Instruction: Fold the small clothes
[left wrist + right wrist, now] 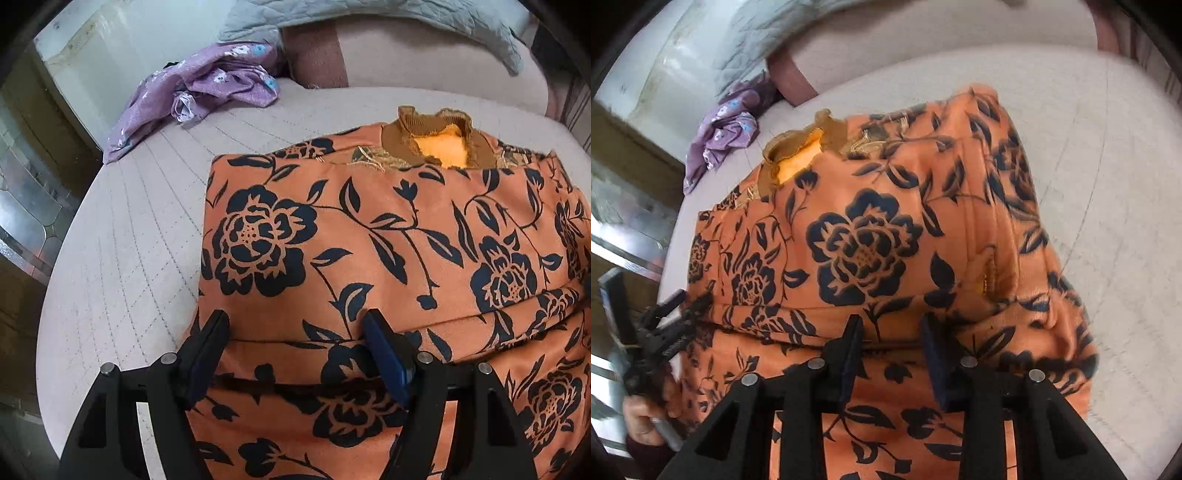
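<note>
An orange garment with dark blue flowers [388, 236] lies on the beige quilted bed [122, 266], its brown ruffled collar [436, 129] at the far end. Its near part is folded up over the rest, making a fold edge just in front of both grippers. My left gripper [295, 332] is open, its fingers either side of the fold at the garment's left side. My right gripper [892, 336] is open over the same fold [849, 240], further right. The left gripper and the hand holding it show at the left of the right wrist view [653, 332].
A crumpled purple floral garment [207, 88] lies at the far left of the bed, also seen in the right wrist view [727, 129]. A grey quilted blanket [369, 14] and a pink headboard cushion [424, 55] lie behind. The bed edge drops off at the left.
</note>
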A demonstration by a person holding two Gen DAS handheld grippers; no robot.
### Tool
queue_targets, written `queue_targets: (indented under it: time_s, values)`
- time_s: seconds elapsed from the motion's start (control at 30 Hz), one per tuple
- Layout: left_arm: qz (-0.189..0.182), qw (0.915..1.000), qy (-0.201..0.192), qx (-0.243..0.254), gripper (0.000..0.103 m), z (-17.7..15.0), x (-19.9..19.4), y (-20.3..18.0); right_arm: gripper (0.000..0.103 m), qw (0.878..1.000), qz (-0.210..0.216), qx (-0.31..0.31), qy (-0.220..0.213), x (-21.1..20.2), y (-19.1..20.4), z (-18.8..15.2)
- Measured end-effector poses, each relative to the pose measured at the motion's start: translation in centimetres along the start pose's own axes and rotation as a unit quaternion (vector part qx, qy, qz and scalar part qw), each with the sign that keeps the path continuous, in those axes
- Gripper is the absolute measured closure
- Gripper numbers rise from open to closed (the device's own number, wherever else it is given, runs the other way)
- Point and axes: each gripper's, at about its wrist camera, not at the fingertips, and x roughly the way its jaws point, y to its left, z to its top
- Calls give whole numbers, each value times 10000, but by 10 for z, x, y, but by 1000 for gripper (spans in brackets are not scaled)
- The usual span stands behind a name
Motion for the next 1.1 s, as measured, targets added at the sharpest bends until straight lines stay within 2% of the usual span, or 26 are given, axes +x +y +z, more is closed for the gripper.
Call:
queue_targets:
  time_s: [0.13,0.23,0.33,0.5,0.53,0.57,0.6,0.73,0.93,1.1]
  values:
    - [-140,9996,-253,-33,27,-5,-24,6,66,9991,178,7,-372,-30,2,-6]
    - [-148,9994,-315,-5,27,-18,-37,12,66,9983,241,172,-496,-57,-20,-26]
    - [-99,9990,-426,1,27,-28,-47,21,66,9982,224,246,-504,-57,-25,-38]
    - [-26,9986,-481,-208,27,-57,-65,43,63,9975,184,439,-521,-74,-56,-60]
    - [-3,9983,-459,-362,27,-67,-69,53,59,9970,203,468,-577,-80,-62,-64]
    - [-1,9980,-450,-449,27,-73,-71,59,40,9963,212,503,-666,-85,-65,-67]
    - [-6,9973,-428,-604,27,-82,-74,68,28,9948,207,577,-809,-92,-71,-74]
    - [-22,9943,-390,-995,27,-120,-82,94,28,9928,289,669,-950,-105,-81,-92]
    - [-51,9927,-281,-1169,27,-150,-84,104,28,9943,257,570,-860,-101,-79,-111]
    - [-441,9918,19,-1203,27,-165,-82,95,28,9965,48,465,-690,-91,-73,-118]
